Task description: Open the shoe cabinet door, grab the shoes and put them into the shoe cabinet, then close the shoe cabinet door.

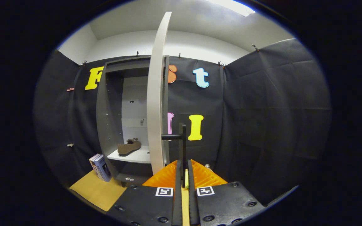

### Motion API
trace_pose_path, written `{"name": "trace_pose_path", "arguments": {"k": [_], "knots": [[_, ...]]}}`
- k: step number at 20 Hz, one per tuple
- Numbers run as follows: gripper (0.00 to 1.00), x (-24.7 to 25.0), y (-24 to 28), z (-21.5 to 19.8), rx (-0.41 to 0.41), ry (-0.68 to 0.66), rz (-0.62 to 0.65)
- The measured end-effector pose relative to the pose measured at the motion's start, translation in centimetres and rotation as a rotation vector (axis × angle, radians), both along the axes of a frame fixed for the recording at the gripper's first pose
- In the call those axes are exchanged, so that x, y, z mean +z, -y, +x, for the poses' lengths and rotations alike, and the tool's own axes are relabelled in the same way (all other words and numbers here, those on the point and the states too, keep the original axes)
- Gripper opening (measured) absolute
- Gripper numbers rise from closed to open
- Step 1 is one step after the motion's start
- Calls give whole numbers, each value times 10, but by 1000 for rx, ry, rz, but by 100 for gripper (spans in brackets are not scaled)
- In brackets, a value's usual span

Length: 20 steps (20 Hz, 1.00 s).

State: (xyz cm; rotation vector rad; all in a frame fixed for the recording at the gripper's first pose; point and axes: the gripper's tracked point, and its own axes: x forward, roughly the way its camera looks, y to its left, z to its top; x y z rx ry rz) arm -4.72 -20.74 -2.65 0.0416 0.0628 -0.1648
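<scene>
My gripper [183, 171] is clenched on the door handle [182, 141]; shoe [129, 146] sits shelved ahead-left, so I should swing the door [156, 94] shut smoothly, keeping grip square.

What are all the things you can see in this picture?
shoe cabinet: 1, grey, against the black cloth wall, standing open
cabinet door: 1, pale grey, swung out edge-on toward the camera
door handle: 1, black bar, on the door's right side, between the fingers
shoe: 1, brown, on the white shelf inside the cabinet
shelf: 1, white, low in the cabinet
boxes: 2 or so, bluish, leaning at the cabinet's lower left
floor mat: 1, yellow-brown, under the boxes
hand-held gripper: 1, fingers closed on the door handle
</scene>
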Motion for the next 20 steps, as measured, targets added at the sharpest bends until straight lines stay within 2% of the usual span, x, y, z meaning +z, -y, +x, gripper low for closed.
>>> {"name": "trace_pose_path", "arguments": {"k": [2,5,10,12,15,20], "knots": [[15,3,-3,-13,5,-2,-13],[37,2,-11,-25,21,-31,1],[60,-1,-65,-42,156,-47,50],[74,-12,-93,-39,211,-72,42],[100,-42,-128,-31,281,-151,46],[99,-84,-189,-11,357,-220,119]]}}
